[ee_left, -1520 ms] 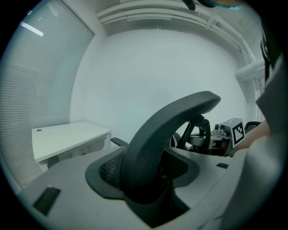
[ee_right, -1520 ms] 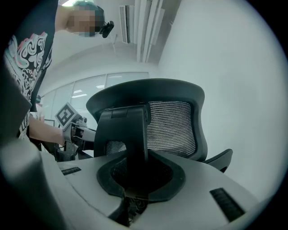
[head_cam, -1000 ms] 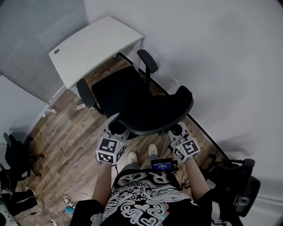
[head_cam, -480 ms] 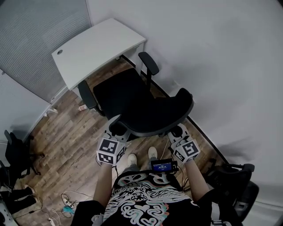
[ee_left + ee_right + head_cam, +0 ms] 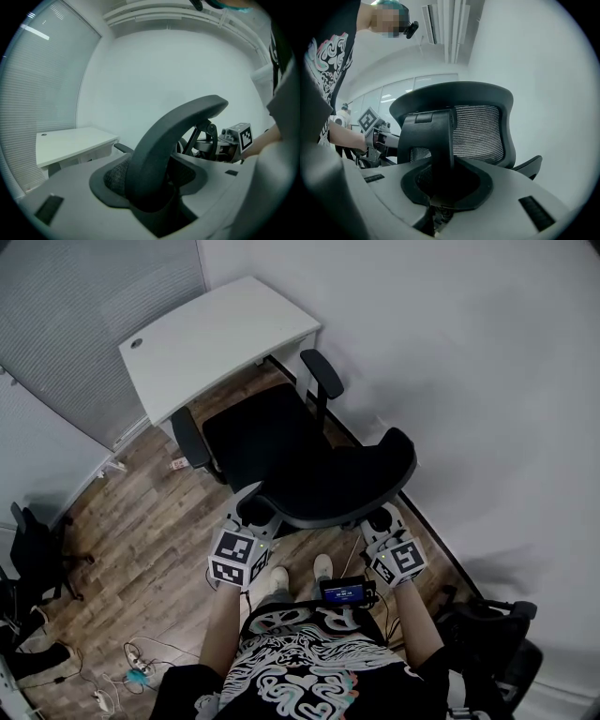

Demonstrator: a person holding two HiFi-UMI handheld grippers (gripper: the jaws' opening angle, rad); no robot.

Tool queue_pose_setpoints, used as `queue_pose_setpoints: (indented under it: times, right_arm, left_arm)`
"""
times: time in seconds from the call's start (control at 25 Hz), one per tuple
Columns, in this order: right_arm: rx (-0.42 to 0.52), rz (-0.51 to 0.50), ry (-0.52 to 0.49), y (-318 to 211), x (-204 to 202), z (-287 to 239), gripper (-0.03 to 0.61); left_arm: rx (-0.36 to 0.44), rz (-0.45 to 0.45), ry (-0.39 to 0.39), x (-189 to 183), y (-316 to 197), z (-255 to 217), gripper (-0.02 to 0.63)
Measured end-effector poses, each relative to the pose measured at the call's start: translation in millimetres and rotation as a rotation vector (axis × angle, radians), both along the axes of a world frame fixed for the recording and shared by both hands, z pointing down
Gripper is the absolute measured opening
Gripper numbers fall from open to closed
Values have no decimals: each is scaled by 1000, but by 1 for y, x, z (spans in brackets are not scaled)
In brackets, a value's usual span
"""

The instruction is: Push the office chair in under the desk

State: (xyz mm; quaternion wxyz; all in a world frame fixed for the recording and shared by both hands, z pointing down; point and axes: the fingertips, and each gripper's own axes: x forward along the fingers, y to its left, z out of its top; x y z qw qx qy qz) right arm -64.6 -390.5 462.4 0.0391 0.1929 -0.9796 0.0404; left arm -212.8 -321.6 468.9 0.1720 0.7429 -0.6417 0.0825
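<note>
Head view gives me the surroundings first. A plain white wall runs close along the right of the office chair. Grey slatted blinds hang beside the white tabletop. Loose cables lie on the wood-plank floor at lower left. A second dark chair stands at lower right, near the wall.

The office chair is black, with a padded seat, two curved armrests and a mesh backrest in a smooth plastic frame. It stands pulled out, with the seat front just at the tabletop's edge and the backrest towards me.

My left tongs are clamped on the backrest's curved rim. My right tongs are clamped on a dark bar of the frame at its other side.
</note>
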Motion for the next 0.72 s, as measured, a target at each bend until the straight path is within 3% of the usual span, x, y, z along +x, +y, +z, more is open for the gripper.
queue_pose_setpoints:
  times: [0.72]
  right_arm:
    - [4, -34, -16, -32, 2, 2, 84]
  left_arm:
    - [-11, -15, 23, 8, -20, 4, 244]
